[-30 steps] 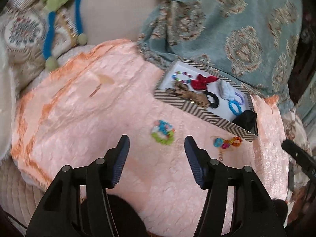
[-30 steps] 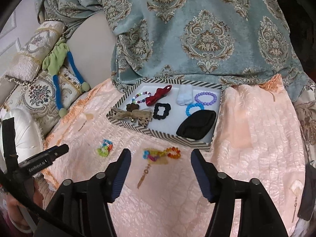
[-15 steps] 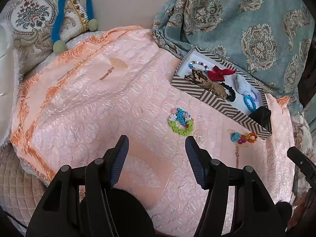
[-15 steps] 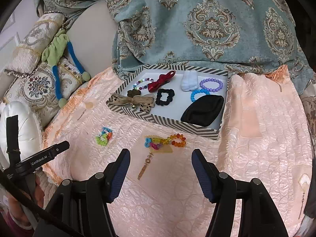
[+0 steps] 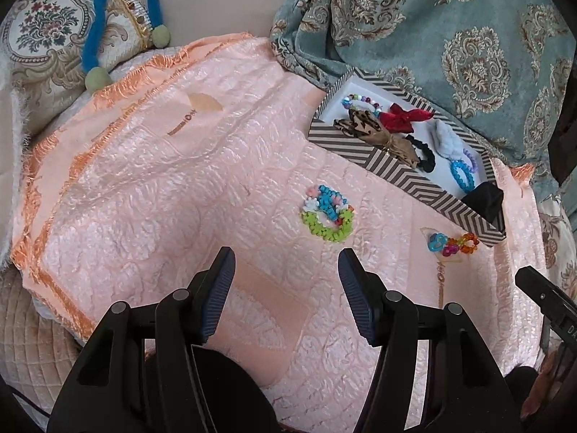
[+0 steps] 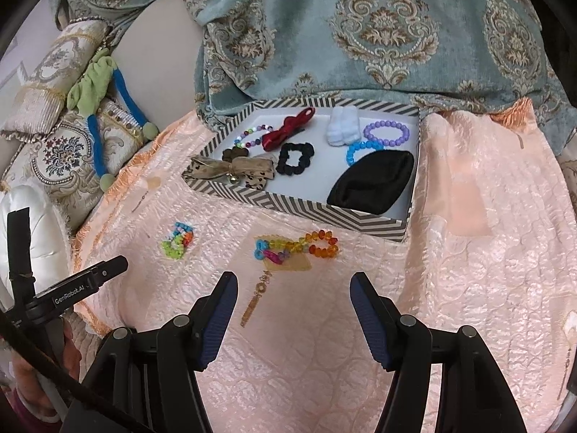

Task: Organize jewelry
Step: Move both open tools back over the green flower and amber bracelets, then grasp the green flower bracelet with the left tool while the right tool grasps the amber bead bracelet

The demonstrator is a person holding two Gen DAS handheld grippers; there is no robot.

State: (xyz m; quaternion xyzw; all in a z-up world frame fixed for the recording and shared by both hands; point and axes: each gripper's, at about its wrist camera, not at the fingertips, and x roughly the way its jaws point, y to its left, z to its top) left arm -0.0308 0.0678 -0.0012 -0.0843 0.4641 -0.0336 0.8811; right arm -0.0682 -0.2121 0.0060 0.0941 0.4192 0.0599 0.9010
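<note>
- The far wall of the chevron-striped tray (image 6: 299,213) is partly overlapped by the teal damask cloth (image 6: 360,36), and in the left wrist view the tray's far right corner is cut off behind a black fabric piece (image 5: 485,200).
- The small gold object tied at the knot of the leopard-print bow (image 6: 234,169) is too small to be identified.
- The gold-printed motif on the peach quilted cover (image 5: 144,180) cannot be read.
- Only one black finger of the right gripper is seen at the right edge of the left wrist view; the hand beneath the left gripper's body is mostly cropped at the lower left edge of the right wrist view.
- The left gripper (image 5: 285,288) is held with its jaws wide apart and nothing between them; the green-and-blue beaded bracelet (image 5: 327,213) lies on the cover just beyond its fingertips, slightly right of the gap, near the tray's near wall.
- The right gripper (image 6: 294,303) is likewise parted and empty; the rainbow crystal bracelet (image 6: 299,245) lies on the cover just ahead of the gap, between the fingertips and the tray's near wall, apart from both.
- A purple bead bracelet (image 6: 386,132), a blue bead bracelet (image 6: 357,151), a black scrunchie (image 6: 295,158) and a red bow (image 6: 286,131) are seen inside the tray.
</note>
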